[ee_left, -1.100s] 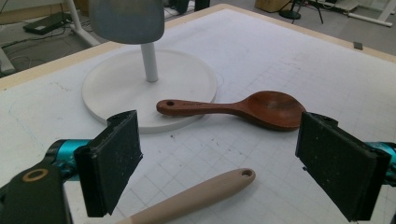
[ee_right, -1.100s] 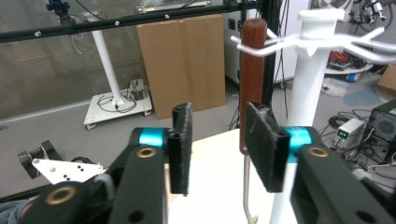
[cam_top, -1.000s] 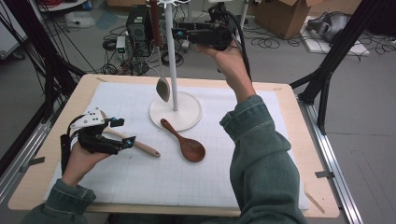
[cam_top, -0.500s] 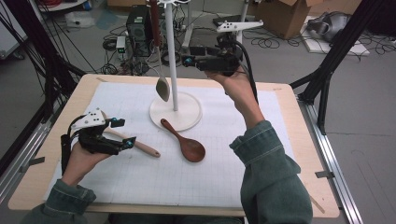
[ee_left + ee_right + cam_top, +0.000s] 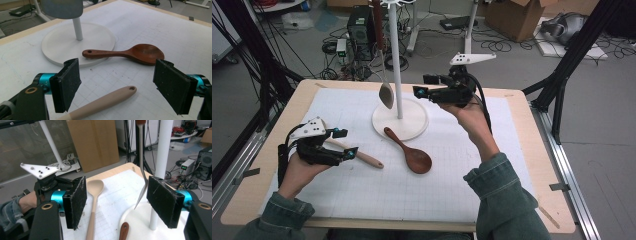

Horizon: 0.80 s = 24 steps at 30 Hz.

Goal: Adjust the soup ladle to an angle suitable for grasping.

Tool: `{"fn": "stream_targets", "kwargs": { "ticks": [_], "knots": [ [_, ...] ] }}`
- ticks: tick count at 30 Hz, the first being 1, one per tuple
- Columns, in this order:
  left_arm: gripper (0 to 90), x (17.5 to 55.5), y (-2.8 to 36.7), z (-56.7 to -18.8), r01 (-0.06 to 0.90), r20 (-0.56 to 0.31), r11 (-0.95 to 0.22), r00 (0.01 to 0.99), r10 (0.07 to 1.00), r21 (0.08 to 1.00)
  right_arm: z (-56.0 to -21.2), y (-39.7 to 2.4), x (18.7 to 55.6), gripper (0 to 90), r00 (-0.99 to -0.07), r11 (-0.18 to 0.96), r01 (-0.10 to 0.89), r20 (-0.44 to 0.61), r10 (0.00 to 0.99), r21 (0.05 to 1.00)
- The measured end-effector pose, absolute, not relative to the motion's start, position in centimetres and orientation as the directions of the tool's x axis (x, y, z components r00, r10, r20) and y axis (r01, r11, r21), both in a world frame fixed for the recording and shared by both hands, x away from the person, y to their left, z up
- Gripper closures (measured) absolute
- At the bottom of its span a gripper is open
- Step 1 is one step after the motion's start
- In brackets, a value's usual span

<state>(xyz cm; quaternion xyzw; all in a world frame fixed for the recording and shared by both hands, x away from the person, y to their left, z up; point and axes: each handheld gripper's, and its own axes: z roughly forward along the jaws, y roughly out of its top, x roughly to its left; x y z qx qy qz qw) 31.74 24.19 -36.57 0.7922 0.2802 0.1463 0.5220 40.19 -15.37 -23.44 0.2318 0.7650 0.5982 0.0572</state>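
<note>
On the table (image 5: 532, 150) lies a white gridded mat (image 5: 362, 190), and near its far middle stands a white stand (image 5: 400, 116), a round base with a thin upright pole. A metal spoon (image 5: 385, 93) hangs beside the pole, bowl down, just above the base's left edge; in the right gripper view its thin handle (image 5: 141, 150) drops between the two black pads.

A dark wooden spoon (image 5: 408, 150) lies on the mat in front of the stand, handle tip resting on the base's rim and bowl pointing toward the person. To its left lies a pale wooden spoon (image 5: 361, 156), handle end near the dark one but apart from it.

The left hand-held gripper (image 5: 345, 144) sits low at the left side of the mat, jaws spread wide, directly over the pale spoon; in the left gripper view the pale handle (image 5: 102, 102) runs between the pads without either pad touching it.

The right hand-held gripper (image 5: 423, 86) is held up above the table, just right of the pole, aimed leftward. Its jaws are also wide apart and hold nothing. The person's green sleeve (image 5: 504, 200) comes in from the bottom right.
</note>
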Motion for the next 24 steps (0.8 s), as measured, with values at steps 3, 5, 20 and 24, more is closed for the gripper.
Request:
{"fn": "stream_targets", "kwargs": {
  "ticks": [3,5,20,24],
  "knots": [
    [25.9,31.7,24.1,-36.5,0.285,-0.057,-0.306,0.809,0.585,0.908,-24.4,-15.8,39.7,31.4,-0.883,0.173,0.297,0.201,0.425,0.939],
    [27.9,31.6,24.1,-36.3,0.279,-0.051,-0.310,0.811,0.583,0.909,-25.0,-16.1,39.2,30.8,-0.881,0.173,0.300,0.203,0.428,0.938],
    [58.0,32.1,24.8,-37.1,0.308,-0.033,-0.381,0.812,0.583,0.872,-29.5,-19.7,34.5,29.4,-0.865,0.170,0.302,0.195,0.462,0.938],
    [67.7,32.6,25.3,-37.1,0.312,-0.028,-0.387,0.808,0.588,0.868,-30.5,-20.1,34.1,29.2,-0.859,0.181,0.312,0.196,0.474,0.933]
  ]
}}
